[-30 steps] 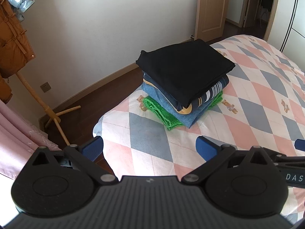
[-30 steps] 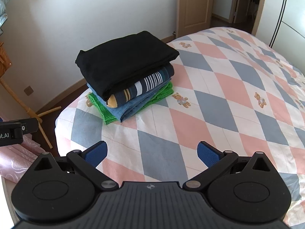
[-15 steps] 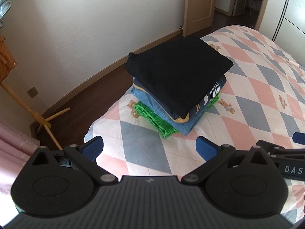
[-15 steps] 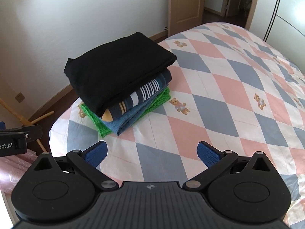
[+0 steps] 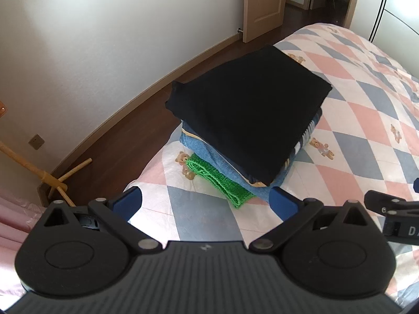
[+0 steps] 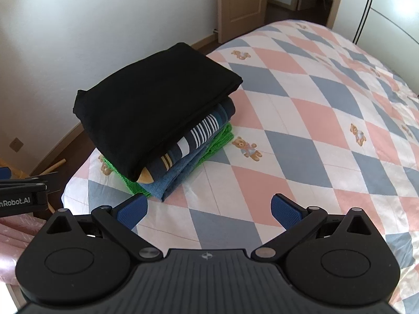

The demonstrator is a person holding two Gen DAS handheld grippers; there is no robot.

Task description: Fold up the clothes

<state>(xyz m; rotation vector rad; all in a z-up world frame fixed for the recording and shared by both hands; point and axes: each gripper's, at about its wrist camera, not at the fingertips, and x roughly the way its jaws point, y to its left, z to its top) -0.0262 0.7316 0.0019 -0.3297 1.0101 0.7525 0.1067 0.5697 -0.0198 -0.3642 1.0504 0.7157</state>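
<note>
Hovering: left gripper and right gripper both spread wide, empty | folded stack at bed corner, dead ahead of left gripper, ahead-left of right | left nearer.

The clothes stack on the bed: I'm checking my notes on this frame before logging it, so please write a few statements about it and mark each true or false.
1. A black garment lies on top of the stack. True.
2. The green knit is the lowest visible layer. True.
3. The right gripper is clamped on the striped garment. False: its jaws are open and hold nothing.
4. The stack sits on the wooden floor. False: it rests on the checked bedspread, near a corner.
5. The left gripper is open and empty. True.
</note>
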